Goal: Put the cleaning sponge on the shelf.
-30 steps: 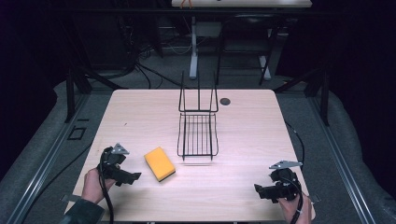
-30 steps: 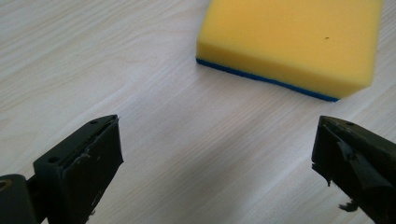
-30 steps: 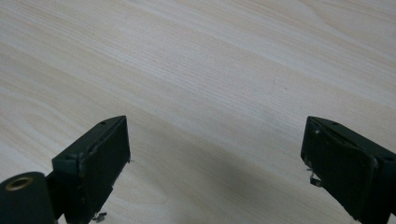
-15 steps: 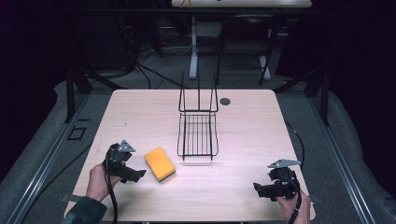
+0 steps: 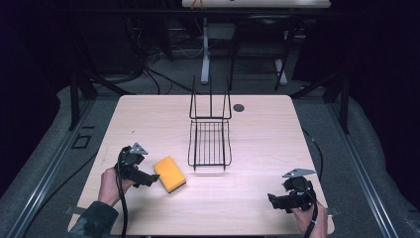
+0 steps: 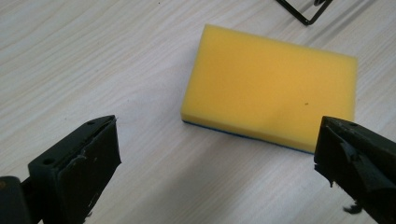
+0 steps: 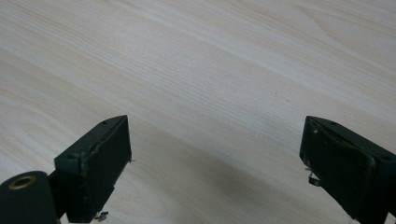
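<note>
So nothing is gripped yet: my left tongs [image 5: 148, 179] gape just short of the sponge [image 5: 169, 173], lower left of the frame beside the rack [image 5: 210, 144]. My right tongs [image 5: 275, 201] gape idle, lower right of the worktop [image 5: 267, 134].

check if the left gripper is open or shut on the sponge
Open. In the left gripper view the left gripper has its jaws spread wide, with the yellow sponge lying flat on the table just ahead, untouched.

Two black hand-held tools, grey plates on top.
Left tool [image 5: 148, 179] and right tool [image 5: 274, 201]: black cables trailing; dark sleeve [image 5: 94, 220]; screw holes in jaws.
</note>
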`<state>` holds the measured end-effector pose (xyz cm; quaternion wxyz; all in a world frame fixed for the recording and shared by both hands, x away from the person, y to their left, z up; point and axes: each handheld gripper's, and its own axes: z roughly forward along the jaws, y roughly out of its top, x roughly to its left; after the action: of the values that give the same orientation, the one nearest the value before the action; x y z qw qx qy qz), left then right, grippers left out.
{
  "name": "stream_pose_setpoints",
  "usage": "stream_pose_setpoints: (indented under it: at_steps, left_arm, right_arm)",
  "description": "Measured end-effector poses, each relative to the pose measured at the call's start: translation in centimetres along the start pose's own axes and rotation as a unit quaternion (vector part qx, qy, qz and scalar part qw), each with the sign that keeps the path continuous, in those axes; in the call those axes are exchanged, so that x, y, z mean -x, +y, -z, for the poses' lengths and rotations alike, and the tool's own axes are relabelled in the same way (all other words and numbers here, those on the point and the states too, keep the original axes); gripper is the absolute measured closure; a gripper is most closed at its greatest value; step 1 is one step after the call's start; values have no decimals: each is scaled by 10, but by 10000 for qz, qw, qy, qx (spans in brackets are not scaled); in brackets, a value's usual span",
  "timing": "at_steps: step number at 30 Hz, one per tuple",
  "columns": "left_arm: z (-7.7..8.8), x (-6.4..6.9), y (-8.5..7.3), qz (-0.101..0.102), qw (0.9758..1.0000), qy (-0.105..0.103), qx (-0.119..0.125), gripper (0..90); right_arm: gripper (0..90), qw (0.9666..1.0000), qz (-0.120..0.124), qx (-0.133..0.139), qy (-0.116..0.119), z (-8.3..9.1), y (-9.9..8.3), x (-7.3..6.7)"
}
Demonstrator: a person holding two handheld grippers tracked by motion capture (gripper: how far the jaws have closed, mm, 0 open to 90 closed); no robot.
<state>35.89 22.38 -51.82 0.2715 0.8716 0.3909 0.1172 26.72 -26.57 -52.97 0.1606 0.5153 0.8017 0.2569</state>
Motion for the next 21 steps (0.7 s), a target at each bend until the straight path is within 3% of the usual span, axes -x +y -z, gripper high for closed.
stream_pose_setpoints:
  at_steps: [7,12,16,19,21]
  left_arm:
    - [-10,0,10,41,10000,-78,-17,27]
    - [-18,5,15,-133,9999,8,-47,120]
    - [-26,2,18,-71,9999,10,-108,171]
    - [-31,0,18,-14,9998,2,-205,262]
    - [-34,-2,18,12,9995,-160,-263,305]
  right_arm:
    - [89,10000,43,4,5,0,0,-1]
    - [97,10000,57,-35,-15,-1,0,-1]
    - [105,9999,98,-35,-21,1,1,-3]
    - [113,9999,73,-28,-110,1,0,-2]
    - [118,9998,85,-53,-146,1,1,-2]
